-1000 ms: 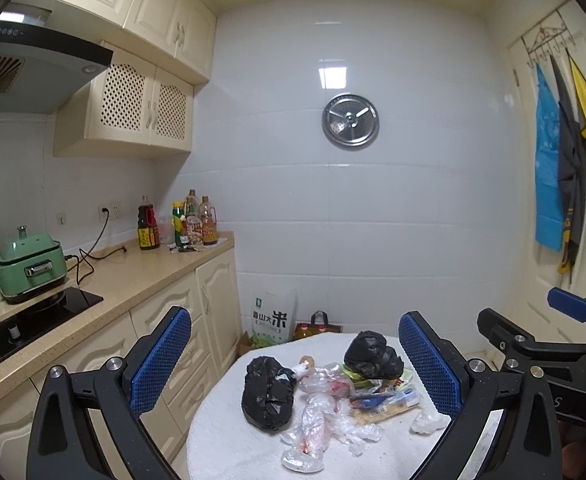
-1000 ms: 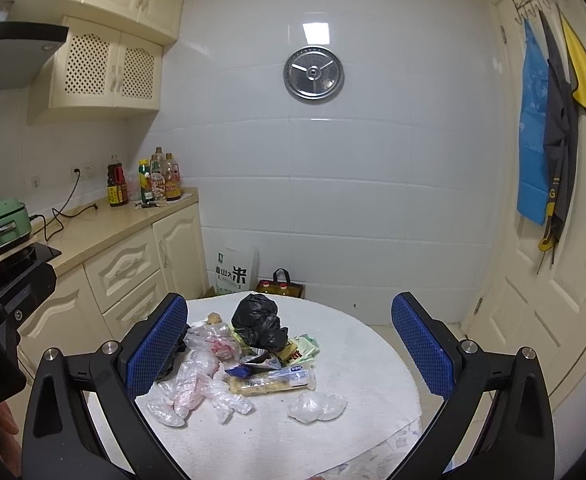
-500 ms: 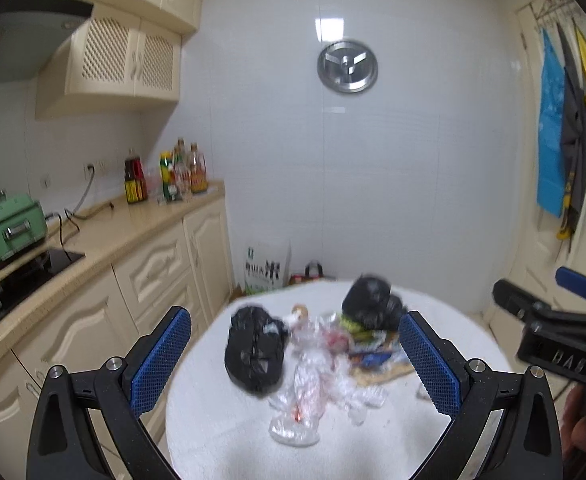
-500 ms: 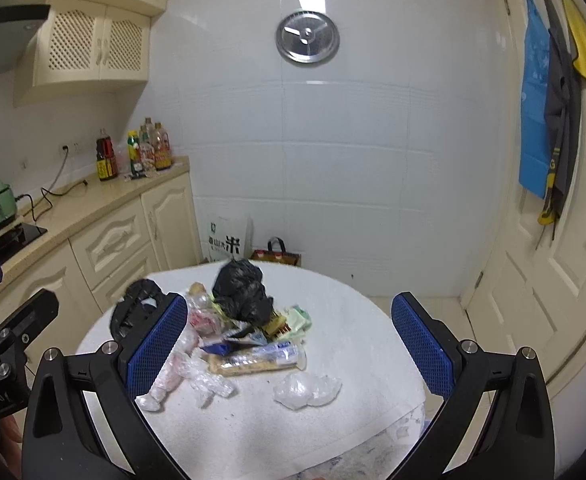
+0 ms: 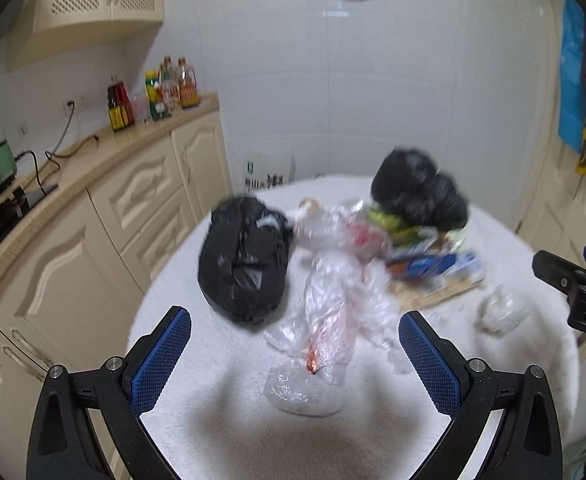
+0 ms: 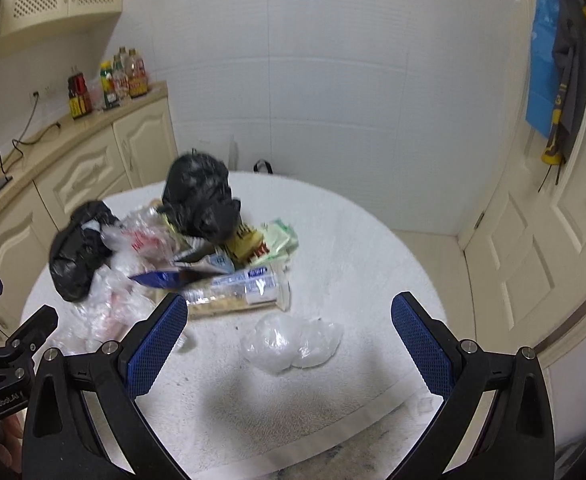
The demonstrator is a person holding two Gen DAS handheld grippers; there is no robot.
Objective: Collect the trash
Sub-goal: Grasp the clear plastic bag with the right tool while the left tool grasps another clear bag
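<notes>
A heap of trash lies on a round white table [image 5: 229,432] [image 6: 365,240]. It holds two black bags [image 5: 245,264] [image 5: 417,192] [image 6: 201,196] [image 6: 77,252], crumpled clear plastic [image 5: 329,304] [image 6: 289,340], and blue and yellow wrappers [image 5: 433,264] [image 6: 233,280]. My left gripper [image 5: 295,352] hangs open just above the clear plastic, nothing between its fingers. My right gripper [image 6: 289,344] is open above the small clear wad at the table's near side. Each gripper shows at the edge of the other's view.
Cream cabinets and a counter [image 5: 93,148] with sauce bottles [image 5: 153,92] run along the left. A white tiled wall stands behind the table. A door [image 6: 541,232] with hanging aprons [image 6: 549,60] is at the right. A rice bag [image 5: 269,172] sits on the floor beyond the table.
Both grippers have tilted down and come closer to the table, so the trash heap looks larger and sits between the fingers. Both stay open.
</notes>
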